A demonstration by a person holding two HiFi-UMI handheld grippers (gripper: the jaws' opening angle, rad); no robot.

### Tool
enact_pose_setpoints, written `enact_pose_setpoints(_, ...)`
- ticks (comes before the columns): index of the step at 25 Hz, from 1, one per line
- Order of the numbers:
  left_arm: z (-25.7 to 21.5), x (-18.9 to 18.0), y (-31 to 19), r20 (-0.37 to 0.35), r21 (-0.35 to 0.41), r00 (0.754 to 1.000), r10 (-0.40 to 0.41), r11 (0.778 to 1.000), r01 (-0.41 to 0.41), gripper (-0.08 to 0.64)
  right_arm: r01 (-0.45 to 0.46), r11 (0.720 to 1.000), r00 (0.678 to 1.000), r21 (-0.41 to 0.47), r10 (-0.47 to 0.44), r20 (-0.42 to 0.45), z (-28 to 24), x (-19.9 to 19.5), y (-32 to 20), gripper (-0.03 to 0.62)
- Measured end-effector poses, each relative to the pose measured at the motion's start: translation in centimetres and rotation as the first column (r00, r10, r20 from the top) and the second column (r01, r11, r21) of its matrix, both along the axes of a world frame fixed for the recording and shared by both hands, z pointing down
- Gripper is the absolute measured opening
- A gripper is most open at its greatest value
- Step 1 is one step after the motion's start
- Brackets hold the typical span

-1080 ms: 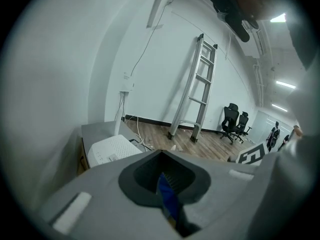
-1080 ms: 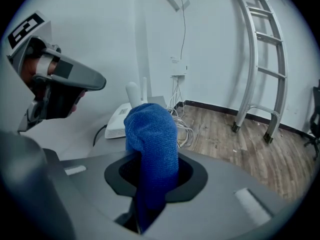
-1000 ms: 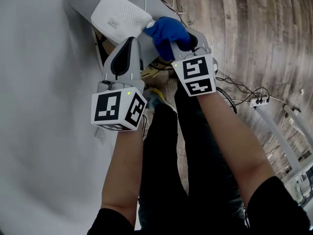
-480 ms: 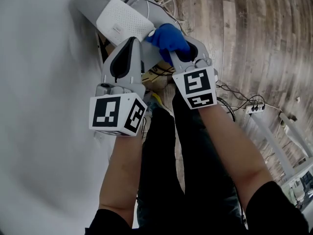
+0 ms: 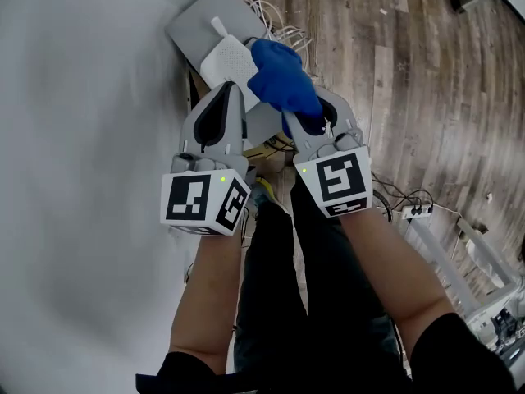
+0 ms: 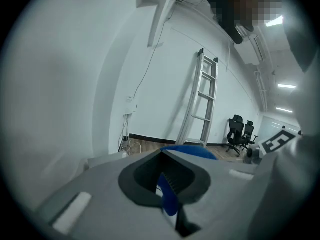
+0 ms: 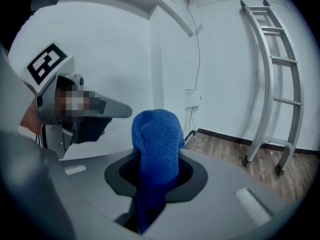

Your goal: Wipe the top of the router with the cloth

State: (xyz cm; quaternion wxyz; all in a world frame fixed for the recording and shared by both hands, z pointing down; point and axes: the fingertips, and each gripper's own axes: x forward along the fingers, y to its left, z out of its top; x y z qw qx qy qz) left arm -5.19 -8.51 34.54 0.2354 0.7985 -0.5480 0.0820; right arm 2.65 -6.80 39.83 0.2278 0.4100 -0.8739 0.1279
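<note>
The right gripper (image 7: pixel 153 181) is pinching the blue knitted cloth (image 7: pixel 156 131), whose bunched end stands proud of the jaw tips. In the head view that bunch sits at the near right edge of the white router (image 5: pixel 226 61). The router lies flat on a grey shelf (image 5: pixel 195 21) against the wall, with cables (image 5: pixel 283 33) trailing behind. The left gripper (image 6: pixel 167 186) has its jaws pressed together, seemingly on nothing; the blue glimpsed through their gap is probably the cloth beyond. To wipe well, grip firmly and press only the soft bunch onto the top. Sweep its length in overlapping passes, keeping the hard jaw tips clear of the casing and the antenna (image 5: pixel 218 28).
</note>
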Motion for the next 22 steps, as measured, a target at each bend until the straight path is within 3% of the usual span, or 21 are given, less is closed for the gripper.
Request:
enact_pose_setpoints(6, 0.1, -3.4, -1.9, -0.001, -0.003, 0.994, -0.107, 0.994, 0.107, 0.002, 0.102, 0.989, 0.995, 0.11, -0.103, 0.009, -3.9, -3.2, -6.8, 0.107)
enact_pose_setpoints(9, 1.1, -4.9, -2.9, -0.01, -0.005, 0.986, -0.165, 0.986, 0.165, 0.001, 0.191, 0.973, 0.982, 0.129, -0.191, -0.019, -3.1, -5.2, -9.8, 0.107)
enact_pose_setpoints(15, 5.7, -7.0, -3.5, -0.021, -0.03, 0.966, -0.259, 0.966, 0.259, 0.0, 0.354, 0.934, 0.933, 0.041, -0.35, -0.08, 5.4, -8.0, -11.0, 0.107)
enact_pose_setpoints(22, 10.9, -6.1, -2.4, -0.041, -0.073, 0.953, -0.3, 0.952, 0.297, 0.002, 0.44, 0.896, 0.889, -0.066, -0.444, -0.114, 13.8, -8.3, -11.1, 0.107)
